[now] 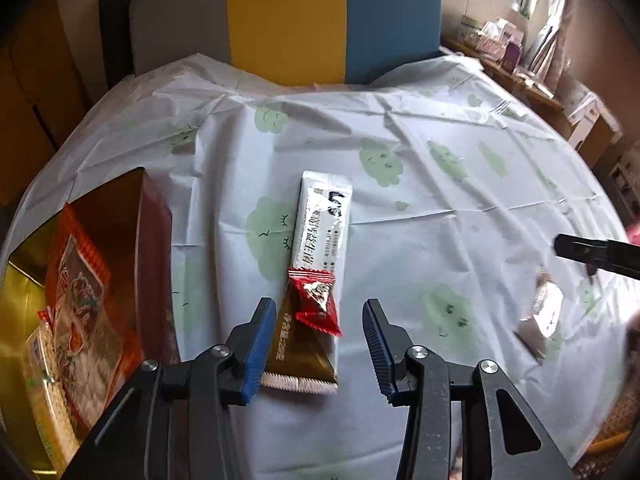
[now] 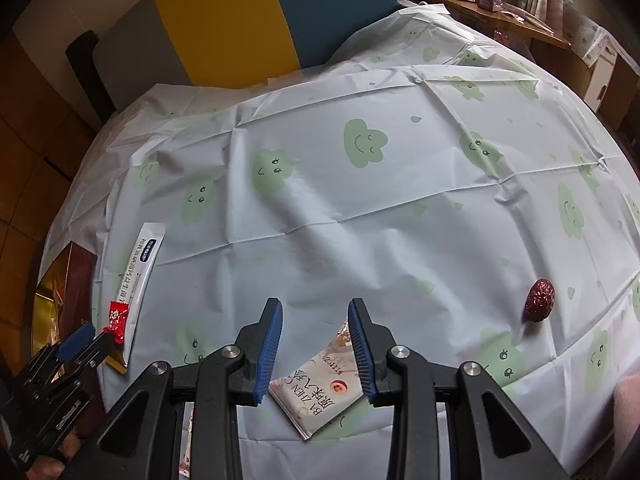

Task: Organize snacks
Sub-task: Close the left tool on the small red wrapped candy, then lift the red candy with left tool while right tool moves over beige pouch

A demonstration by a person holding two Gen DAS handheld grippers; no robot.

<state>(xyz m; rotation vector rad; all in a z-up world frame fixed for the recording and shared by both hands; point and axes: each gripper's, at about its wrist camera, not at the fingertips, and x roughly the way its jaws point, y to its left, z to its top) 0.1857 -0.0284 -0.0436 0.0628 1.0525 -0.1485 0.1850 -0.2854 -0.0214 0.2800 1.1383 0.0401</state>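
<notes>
On the cloud-print cloth [image 1: 400, 240] a small red candy [image 1: 316, 300] lies on top of a brown triangular packet [image 1: 300, 356] and a white stick sachet [image 1: 322, 224]. My left gripper [image 1: 319, 303] hangs open over that pile; the right pad stands well clear of it. In the right wrist view, my right gripper [image 2: 315, 306] has a white cake packet [image 2: 316, 392] lying slantwise between its pads and meeting both. A dried red date [image 2: 540, 299] lies apart to the right. The left gripper [image 2: 86, 338] shows at the left edge there, next to the candy [image 2: 117, 316].
A red box with a gold lining [image 1: 154, 240] stands at the left and holds orange snack bags [image 1: 84, 288]. A grey, yellow and blue chair back [image 1: 286, 20] rises behind the table. A cluttered shelf [image 1: 504, 48] runs along the window at the right.
</notes>
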